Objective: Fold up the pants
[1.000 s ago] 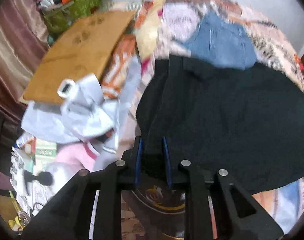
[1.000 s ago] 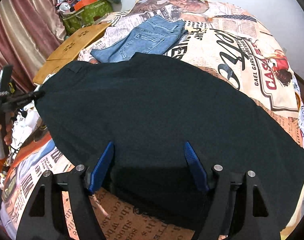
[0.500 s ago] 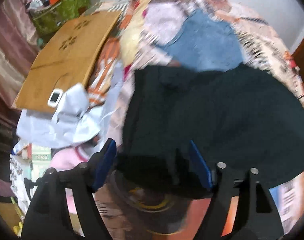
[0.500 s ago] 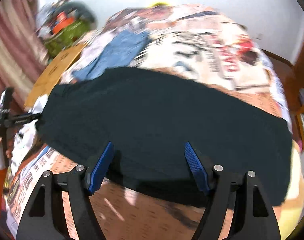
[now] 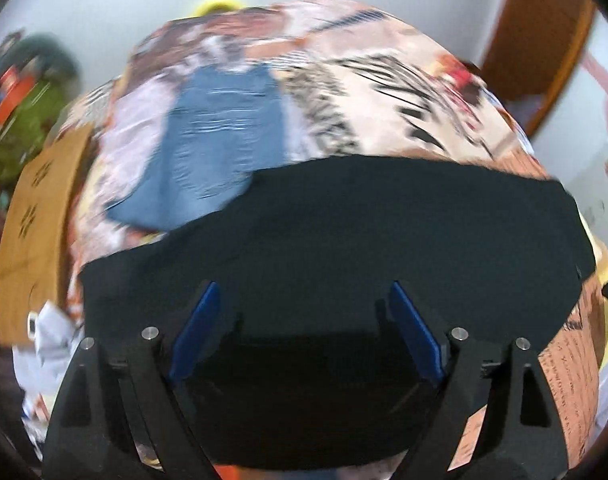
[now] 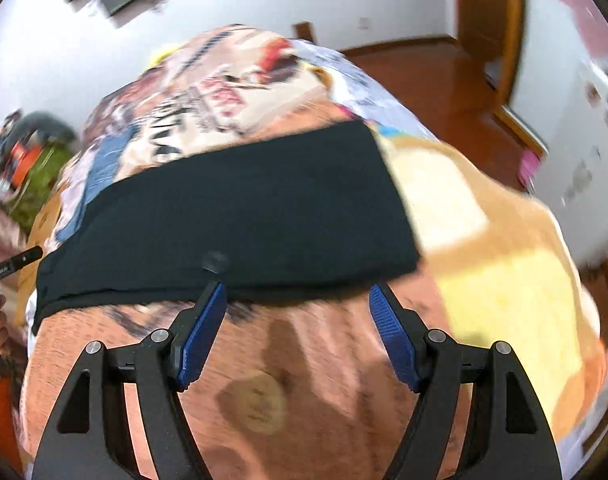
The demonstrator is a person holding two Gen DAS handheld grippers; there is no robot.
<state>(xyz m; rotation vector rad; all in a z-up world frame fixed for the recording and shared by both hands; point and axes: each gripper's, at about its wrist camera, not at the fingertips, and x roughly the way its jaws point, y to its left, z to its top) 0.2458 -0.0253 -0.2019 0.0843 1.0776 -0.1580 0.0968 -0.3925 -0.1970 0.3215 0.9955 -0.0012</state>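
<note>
Pants (image 5: pixel 384 232) lie flat beneath spread, just-opened left tool (image 5: pixel 304 332), beyond spread right tool (image 6: pixel 297 332).

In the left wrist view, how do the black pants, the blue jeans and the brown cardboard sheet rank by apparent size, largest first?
1. black pants, clearly the largest, though also nearest the camera.
2. blue jeans.
3. brown cardboard sheet, smaller as seen, but blurred and cut by the picture's edge, so this last ranking is unsure.

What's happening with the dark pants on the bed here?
A person is folding black pants on a printed bedspread. The left hand-held gripper has just been opening, with nothing pinched, and hangs over the cloth. The right hand-held gripper is open at the pants' near edge. Folded jeans lie behind.
</note>
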